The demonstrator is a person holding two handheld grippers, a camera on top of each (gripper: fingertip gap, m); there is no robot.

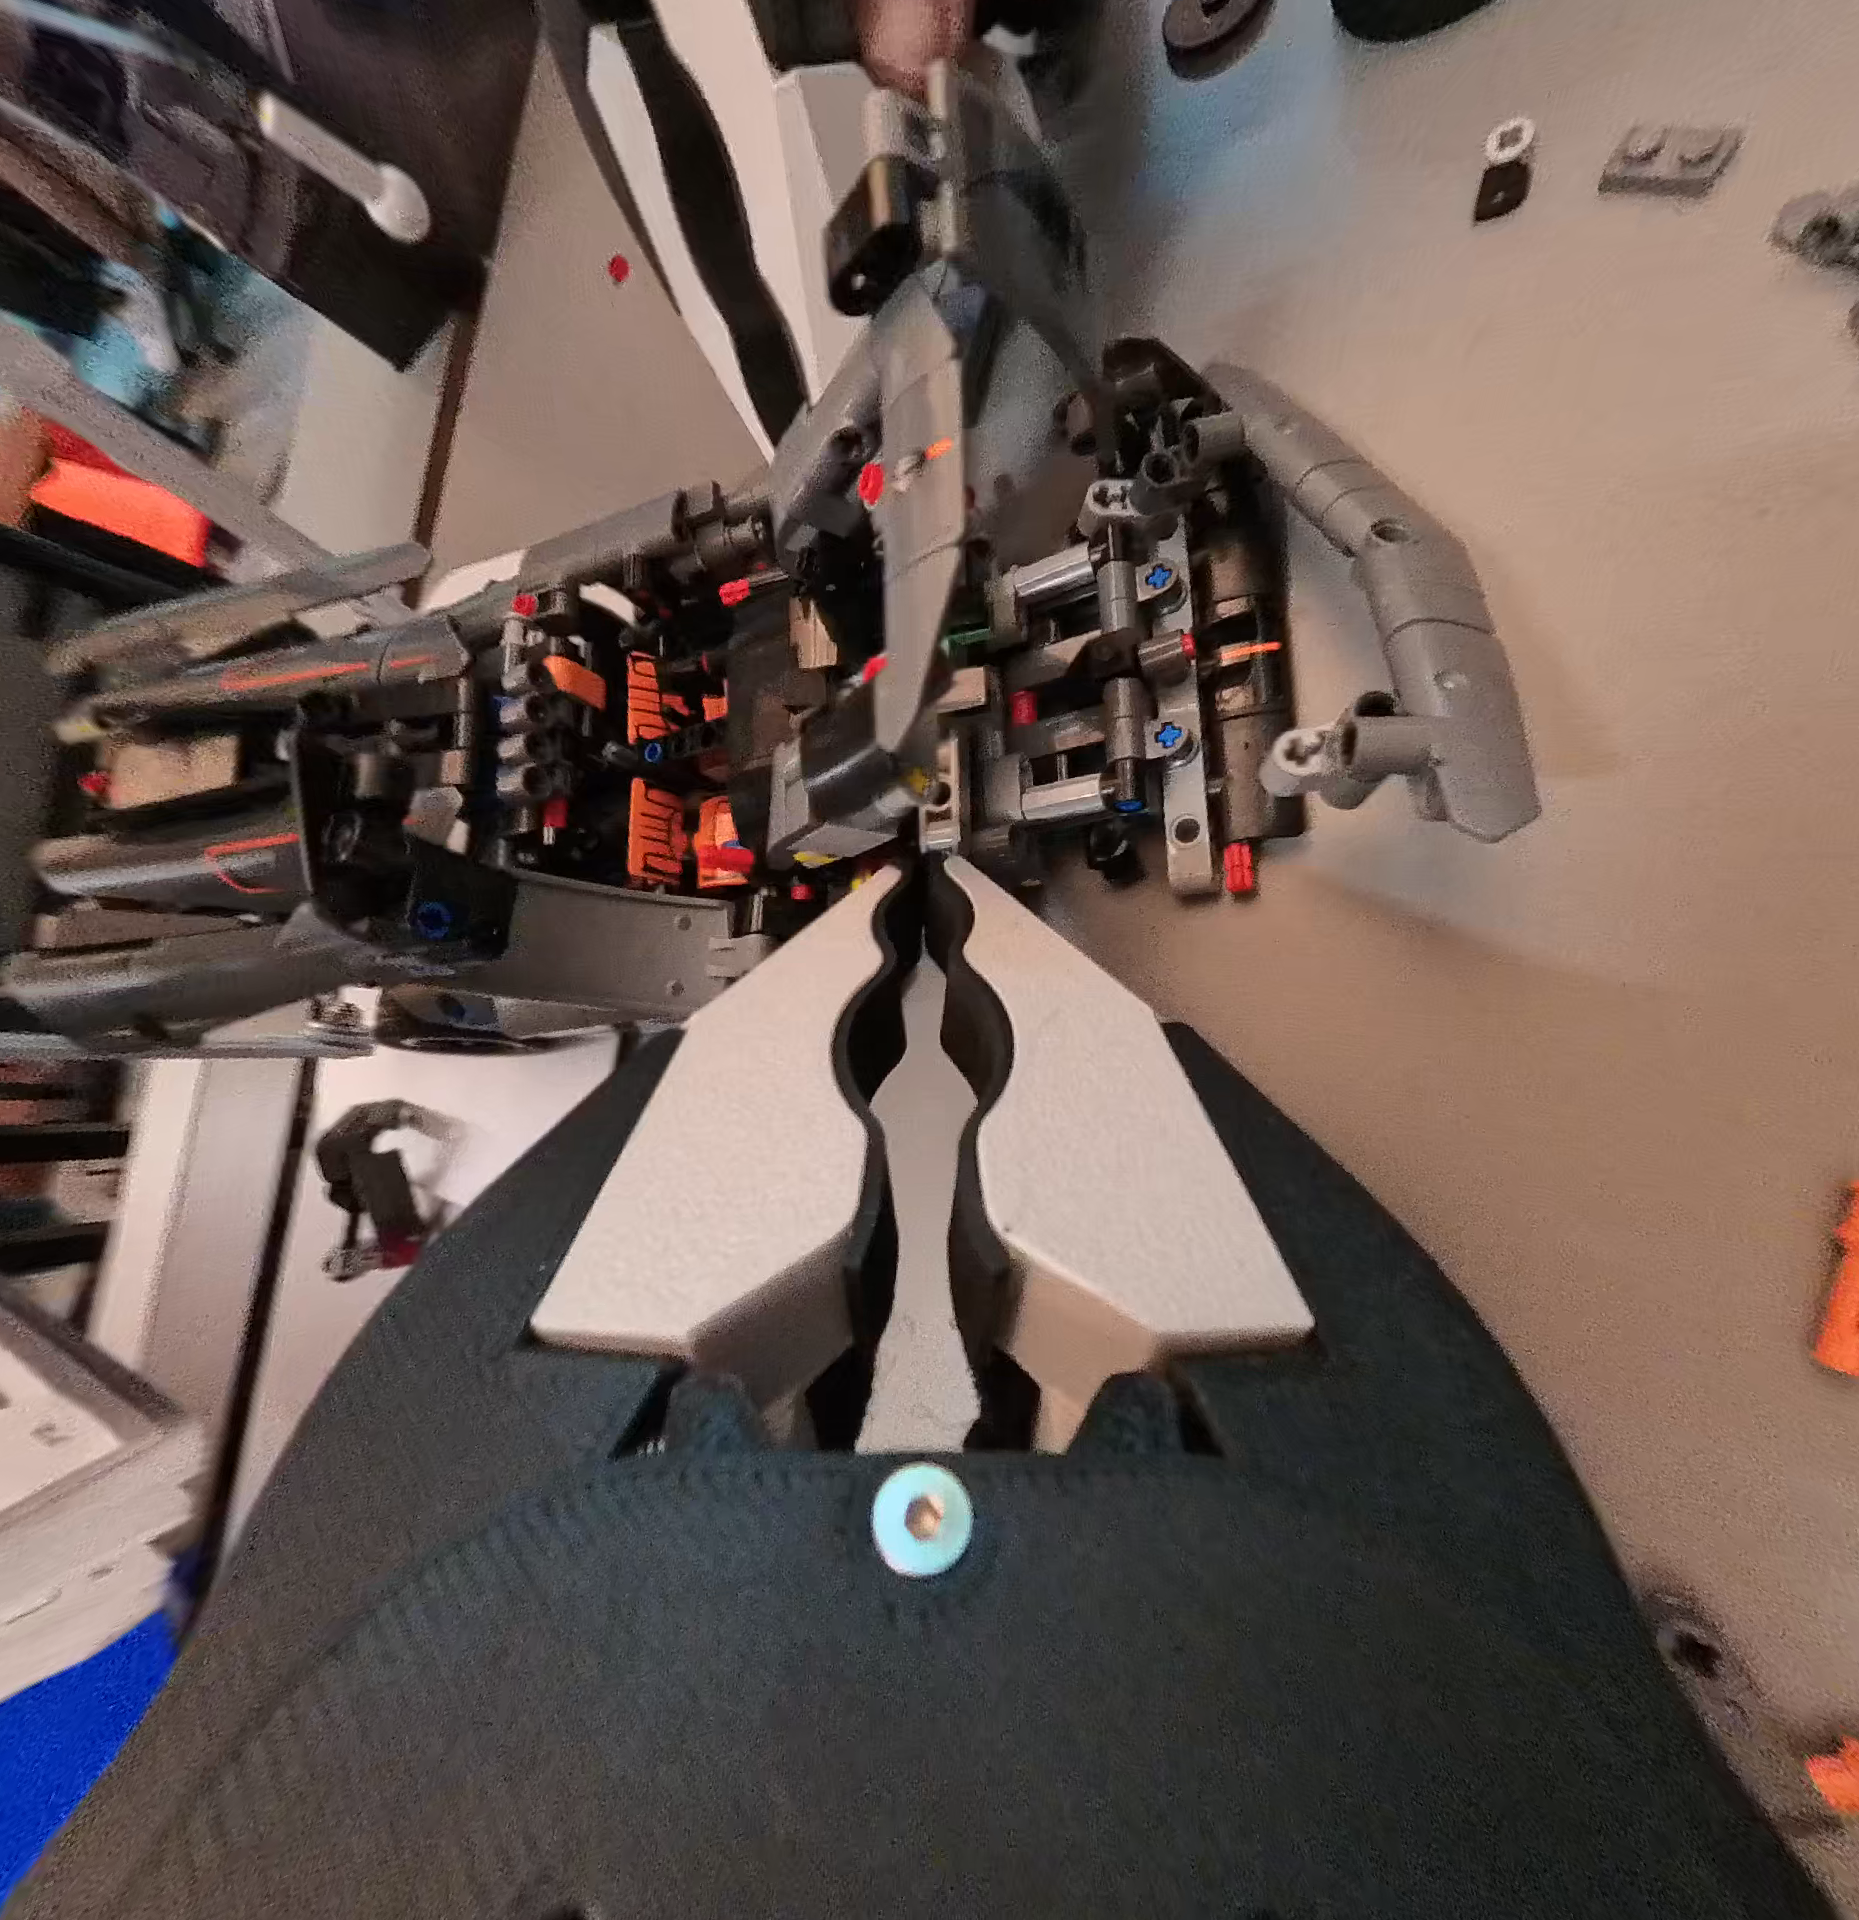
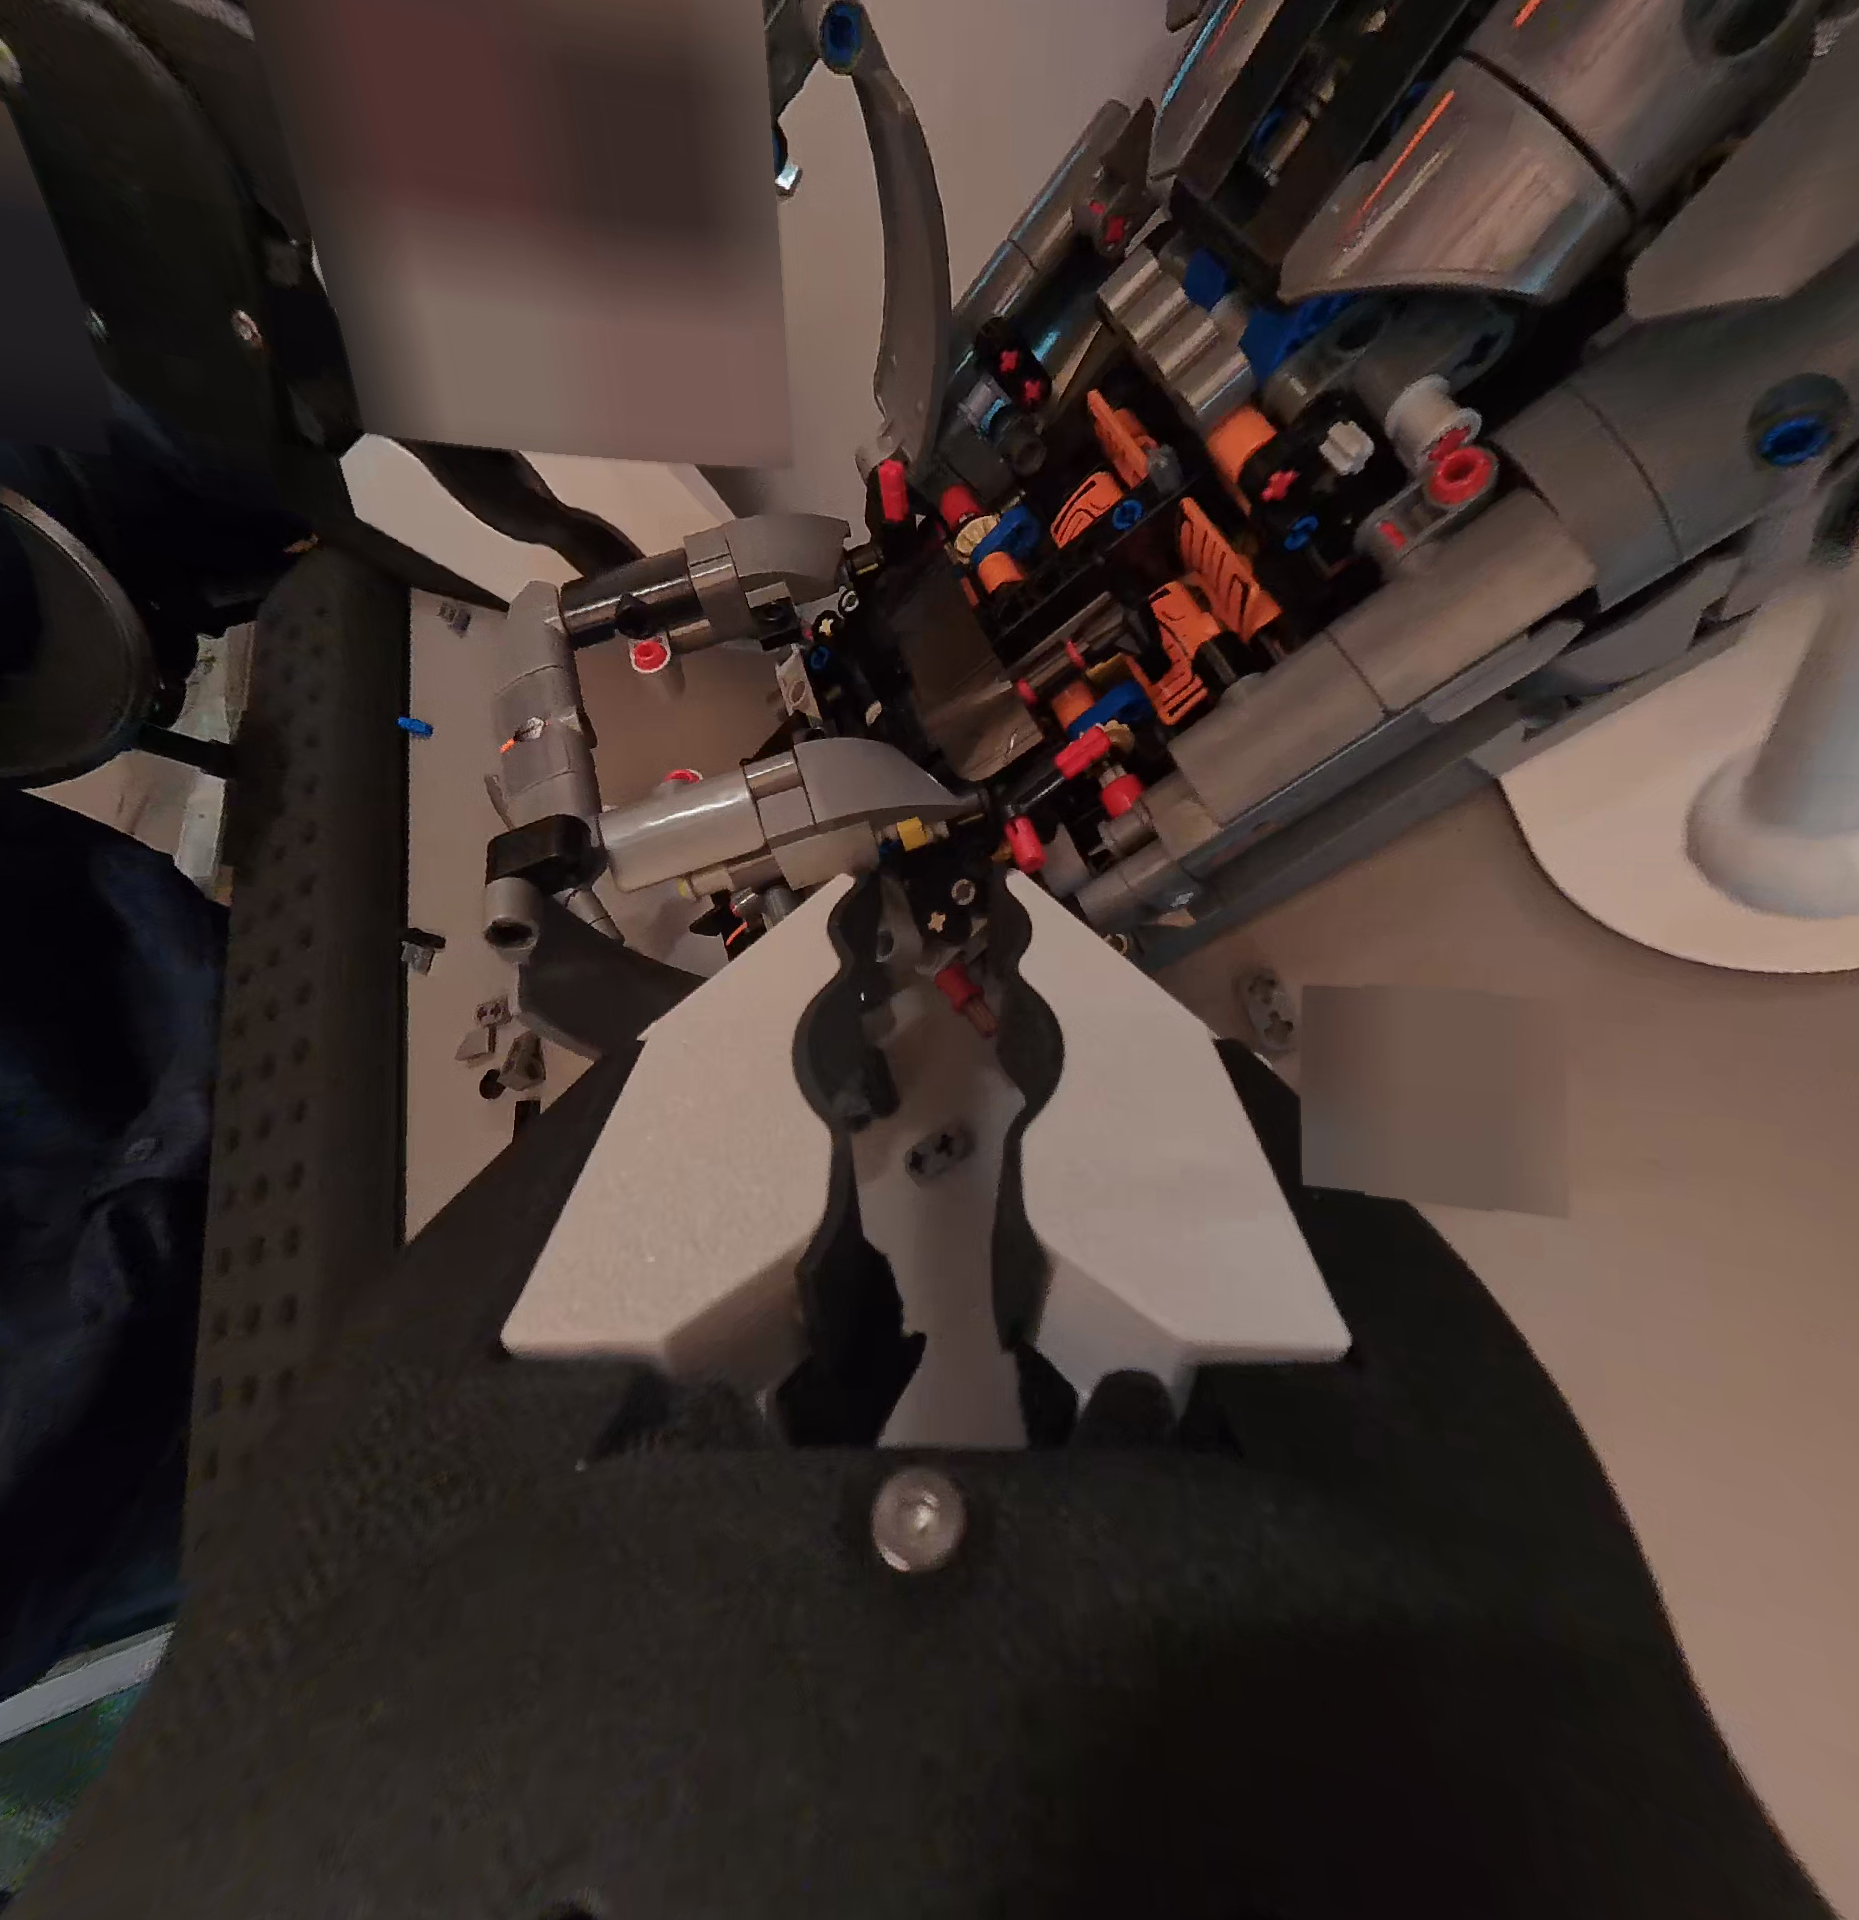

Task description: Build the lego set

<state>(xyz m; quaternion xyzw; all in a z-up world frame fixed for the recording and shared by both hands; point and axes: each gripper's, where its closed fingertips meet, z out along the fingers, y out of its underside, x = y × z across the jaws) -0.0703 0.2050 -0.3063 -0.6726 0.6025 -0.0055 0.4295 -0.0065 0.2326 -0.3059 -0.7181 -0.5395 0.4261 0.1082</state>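
A large, part-built Lego Technic car model (image 1: 696, 717) in dark grey, with orange and red fittings showing in its open frame, is held between two hand-held grippers above a pale surface (image 1: 1527, 1039). The left gripper (image 1: 927, 878) has its jaws nearly together, pinched on a thin light-grey beam at the model's edge; the right gripper (image 2: 930, 914) stands with jaws a little apart around a black connector block with a red pin, though whether the pads actually bear on it cannot be told. A curved grey arch assembly (image 1: 1403, 623) juts from one end of the chassis. Loose parts lie well apart on the surface: an orange pin (image 1: 1855, 1283), a small grey plate (image 1: 1668, 158) and a black-and-white connector (image 1: 1505, 166). The step in hand appears to be steadying or turning the model to seat a part; it likely calls for one gripper to brace the chassis firmly on a rigid beam while the other pushes straight along the pin's axis, since a skewed push could pop neighbouring panels loose. Orange stickers bear dark markings too blurred to read; no brand is legible.
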